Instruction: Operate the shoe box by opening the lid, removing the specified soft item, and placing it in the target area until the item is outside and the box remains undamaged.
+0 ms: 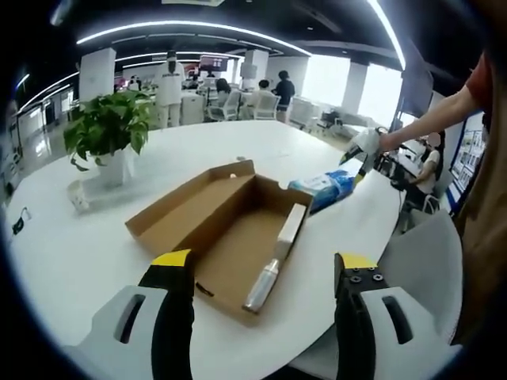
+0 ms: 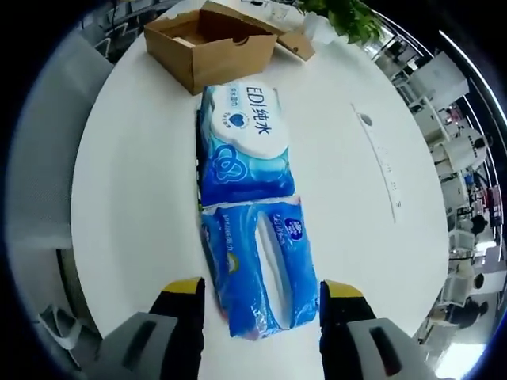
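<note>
Inside open shoe box (image 1: pixel 230 237) — 1 white carton (image 1: pixel 290 229), 1 silvery tube (image 1: pixel 262 286).

A broad white desk (image 1: pixel 71 261) fills an open-plan office lit by curved ceiling light strips (image 1: pixel 190 28). Beyond the left hand-held gripper, a potted green plant (image 1: pixel 109 127) stands on the desk, with white columns (image 1: pixel 97 75) and seated workers (image 1: pixel 273 91) behind. Bright windows (image 1: pixel 348 87) line the far right wall; what appear to be grey chairs (image 1: pixel 432 253) sit alongside.
</note>
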A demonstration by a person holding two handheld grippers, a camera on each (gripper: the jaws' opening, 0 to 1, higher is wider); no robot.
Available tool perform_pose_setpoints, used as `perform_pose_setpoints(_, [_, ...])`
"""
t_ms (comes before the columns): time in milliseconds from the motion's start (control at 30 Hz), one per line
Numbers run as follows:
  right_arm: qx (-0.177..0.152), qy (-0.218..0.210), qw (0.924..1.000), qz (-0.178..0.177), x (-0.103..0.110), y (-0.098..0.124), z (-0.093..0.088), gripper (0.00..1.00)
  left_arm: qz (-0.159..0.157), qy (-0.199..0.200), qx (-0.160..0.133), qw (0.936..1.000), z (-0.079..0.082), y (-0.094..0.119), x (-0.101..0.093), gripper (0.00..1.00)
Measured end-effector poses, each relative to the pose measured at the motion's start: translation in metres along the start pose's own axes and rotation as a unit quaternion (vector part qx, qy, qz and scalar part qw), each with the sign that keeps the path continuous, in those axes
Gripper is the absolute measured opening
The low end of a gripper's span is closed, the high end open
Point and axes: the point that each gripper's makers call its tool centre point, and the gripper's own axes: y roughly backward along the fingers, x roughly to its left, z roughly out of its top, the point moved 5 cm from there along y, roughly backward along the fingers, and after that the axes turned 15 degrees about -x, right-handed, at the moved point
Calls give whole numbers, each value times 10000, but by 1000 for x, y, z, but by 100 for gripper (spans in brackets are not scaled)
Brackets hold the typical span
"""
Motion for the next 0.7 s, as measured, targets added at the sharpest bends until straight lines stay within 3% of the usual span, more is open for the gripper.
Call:
perform_pose_setpoints(233, [-364, -726, 9960, -376, -5, 13, 7, 56, -18, 64, -122, 9999, 3, 0, 1, 71])
perform_pose_setpoints(367, [-809, -1441, 9837, -704, -11, 19, 15, 56, -13, 101, -190, 9998, 4, 1, 2, 71])
perform_pose_setpoints(467, [-1189, -1999, 9681, -931, -13, 24, 23, 56, -15, 121, -207, 9997, 3, 2, 3, 71])
perform_pose_setpoints(600, [-1541, -2434, 9514, -1089, -14, 28, 32, 56, -28, 144, -227, 9996, 2, 2, 2, 71])
perform_pose_setpoints(700, [-1626, -2566, 9460, -1133, -11, 30, 35, 57, -30, 147, -247, 9996, 2, 2, 2, 71])
